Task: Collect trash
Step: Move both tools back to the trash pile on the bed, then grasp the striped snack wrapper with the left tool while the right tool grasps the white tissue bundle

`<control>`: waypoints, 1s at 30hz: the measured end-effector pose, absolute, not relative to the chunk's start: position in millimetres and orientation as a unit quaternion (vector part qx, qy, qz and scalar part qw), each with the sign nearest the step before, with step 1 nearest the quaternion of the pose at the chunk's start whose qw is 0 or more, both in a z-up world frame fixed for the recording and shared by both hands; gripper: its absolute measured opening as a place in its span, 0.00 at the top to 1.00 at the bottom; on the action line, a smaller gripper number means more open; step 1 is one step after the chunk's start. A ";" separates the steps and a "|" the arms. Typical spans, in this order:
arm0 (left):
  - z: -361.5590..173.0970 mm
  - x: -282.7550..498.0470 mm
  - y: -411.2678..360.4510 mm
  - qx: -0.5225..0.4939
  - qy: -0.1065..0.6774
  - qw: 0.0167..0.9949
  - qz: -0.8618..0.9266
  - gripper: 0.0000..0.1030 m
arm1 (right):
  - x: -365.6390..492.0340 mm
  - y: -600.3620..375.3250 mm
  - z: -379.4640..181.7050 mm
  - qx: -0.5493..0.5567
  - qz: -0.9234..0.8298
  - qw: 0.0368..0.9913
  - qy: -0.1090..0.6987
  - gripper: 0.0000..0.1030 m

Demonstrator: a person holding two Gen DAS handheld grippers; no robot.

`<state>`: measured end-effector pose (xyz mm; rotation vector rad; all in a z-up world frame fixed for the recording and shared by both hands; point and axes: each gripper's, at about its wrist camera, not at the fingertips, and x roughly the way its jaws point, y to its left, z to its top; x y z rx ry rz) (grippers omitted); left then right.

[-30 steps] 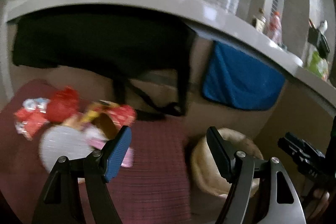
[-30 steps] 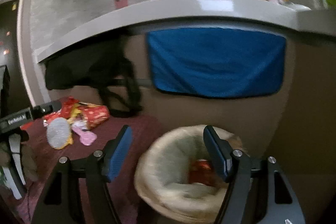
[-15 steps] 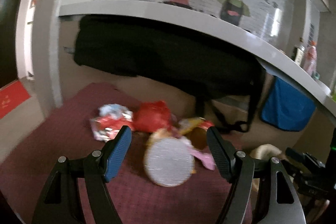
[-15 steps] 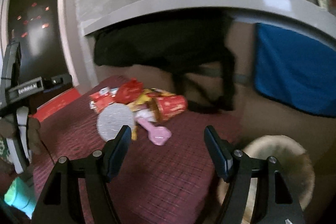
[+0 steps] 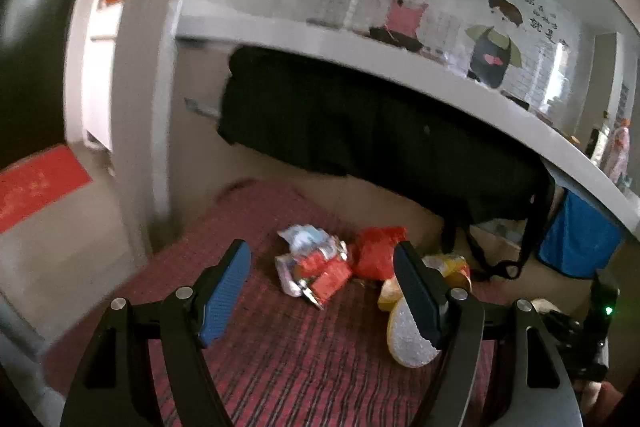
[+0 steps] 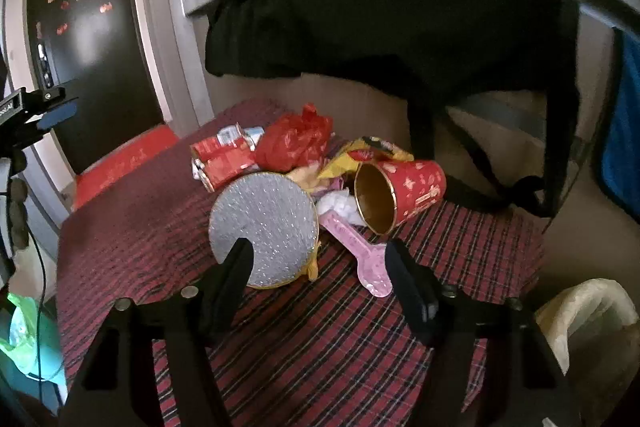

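Observation:
A trash pile lies on the red plaid cloth: a silver round disc, a pink plastic spoon, a red paper cup on its side, a red plastic bag, red and white wrappers and a yellow wrapper. My right gripper hovers just short of the disc and spoon; its jaws are closing and the pads press on nothing. My left gripper stands open, aimed at the wrappers and the red bag, well short of them.
A beige bin lined with a bag stands at the cloth's right end. A black bag with dangling straps hangs under the grey counter behind the pile. A blue cloth hangs further right. A green bag is lower left.
Both views have swung left, away from the beige bin and onto the trash pile. The pile now sits nearer and more central before both grippers.

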<state>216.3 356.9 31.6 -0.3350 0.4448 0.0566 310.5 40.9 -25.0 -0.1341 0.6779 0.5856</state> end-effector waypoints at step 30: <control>-67.2 328.7 342.1 -0.142 0.354 0.924 -0.035 0.90 | 340.1 37.6 -50.4 -0.039 0.295 0.878 0.375 0.38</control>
